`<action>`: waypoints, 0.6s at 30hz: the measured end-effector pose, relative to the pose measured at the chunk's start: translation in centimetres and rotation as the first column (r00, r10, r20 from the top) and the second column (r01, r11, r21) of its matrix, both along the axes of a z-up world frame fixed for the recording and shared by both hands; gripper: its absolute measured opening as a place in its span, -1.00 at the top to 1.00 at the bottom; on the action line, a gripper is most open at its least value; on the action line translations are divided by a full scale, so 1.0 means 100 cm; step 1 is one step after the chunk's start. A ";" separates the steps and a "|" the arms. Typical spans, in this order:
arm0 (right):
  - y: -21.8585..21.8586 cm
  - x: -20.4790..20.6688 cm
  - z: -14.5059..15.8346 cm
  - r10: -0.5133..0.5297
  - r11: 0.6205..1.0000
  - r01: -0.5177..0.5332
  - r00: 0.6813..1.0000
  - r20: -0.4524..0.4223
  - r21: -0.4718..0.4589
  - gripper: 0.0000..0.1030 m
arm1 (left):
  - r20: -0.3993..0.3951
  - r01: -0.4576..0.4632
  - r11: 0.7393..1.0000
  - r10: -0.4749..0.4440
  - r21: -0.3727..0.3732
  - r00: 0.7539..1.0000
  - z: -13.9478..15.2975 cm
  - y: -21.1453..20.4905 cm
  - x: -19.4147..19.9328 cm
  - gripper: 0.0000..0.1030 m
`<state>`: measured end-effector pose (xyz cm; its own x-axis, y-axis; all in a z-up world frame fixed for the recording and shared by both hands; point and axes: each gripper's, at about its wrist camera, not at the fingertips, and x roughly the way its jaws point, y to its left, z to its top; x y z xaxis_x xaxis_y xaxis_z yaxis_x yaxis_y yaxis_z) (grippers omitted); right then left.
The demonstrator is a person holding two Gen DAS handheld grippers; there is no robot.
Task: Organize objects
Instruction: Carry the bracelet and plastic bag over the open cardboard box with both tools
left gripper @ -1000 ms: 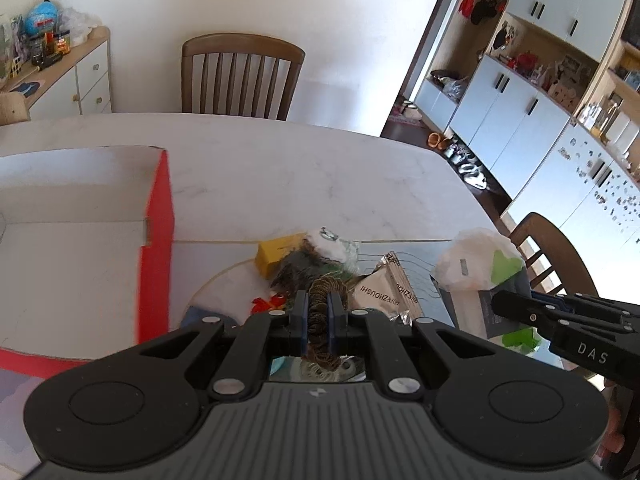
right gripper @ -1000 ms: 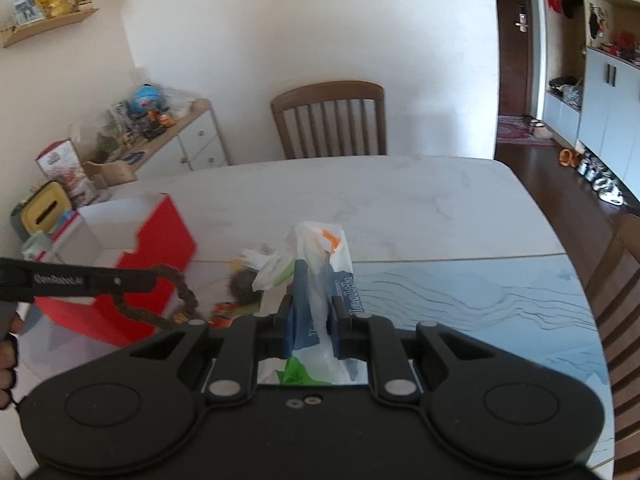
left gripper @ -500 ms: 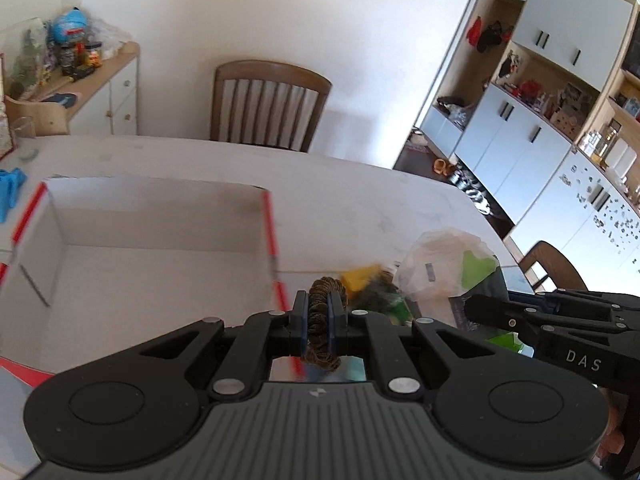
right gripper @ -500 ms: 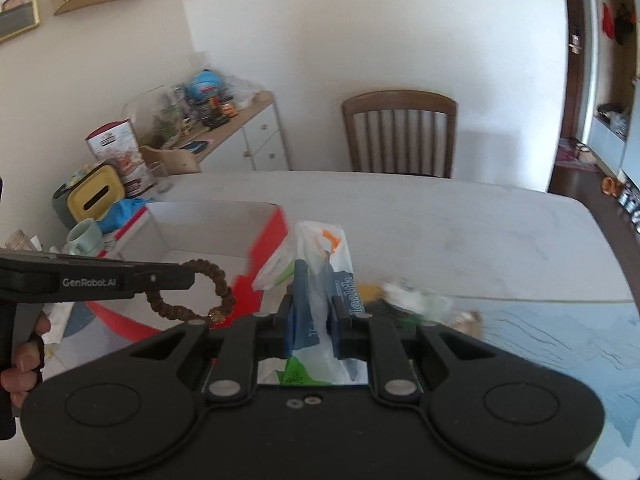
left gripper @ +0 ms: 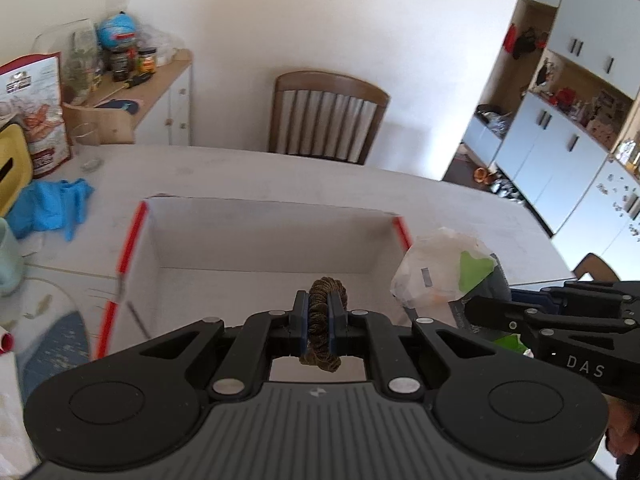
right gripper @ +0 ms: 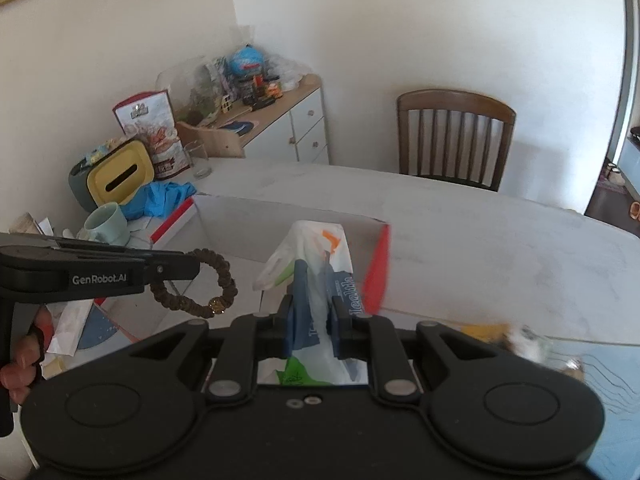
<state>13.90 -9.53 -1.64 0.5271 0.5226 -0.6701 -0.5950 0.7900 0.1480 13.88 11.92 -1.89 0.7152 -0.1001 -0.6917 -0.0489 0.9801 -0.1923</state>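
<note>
Both grippers have swung across the surface [left gripper: 280, 168] to the red-edged box [left gripper: 276, 240], left gripper [left gripper: 323, 314] jaws clamping the bead bracelet [right gripper: 208, 284], right gripper [right gripper: 311, 322] jaws pinching the plastic bag [right gripper: 316, 256] at mid-frame

A home dining room is showing here: a wooden chair [left gripper: 328, 116] is standing at a pale tabletop [left gripper: 280, 176], a cluttered sideboard [right gripper: 280, 120] is lining the wall, and what are probably shoes [left gripper: 486, 176] are lying by white cupboards [left gripper: 560, 152].

Brown bead bracelet [right gripper: 200, 285] and crumpled plastic bag [right gripper: 316, 276] held above open red-and-white box [left gripper: 272, 240].
</note>
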 end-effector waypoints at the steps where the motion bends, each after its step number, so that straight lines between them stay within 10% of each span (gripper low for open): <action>1: 0.008 0.001 -0.002 0.004 1.000 -0.004 1.000 -0.003 -0.004 0.70 | -0.006 -0.003 1.000 0.003 0.003 1.000 -0.004 0.007 0.000 0.83; 18: 0.082 0.023 -0.067 0.016 0.985 -0.031 0.996 -0.086 -0.172 0.70 | -0.155 0.060 0.998 -0.056 0.022 0.986 -0.071 0.050 0.037 0.83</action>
<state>16.23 -1.37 -8.34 0.4538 0.4067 -0.7929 -0.6048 0.7940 0.0612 17.58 16.95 -8.95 0.5933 -0.1183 -0.7963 -0.0187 0.9869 -0.1605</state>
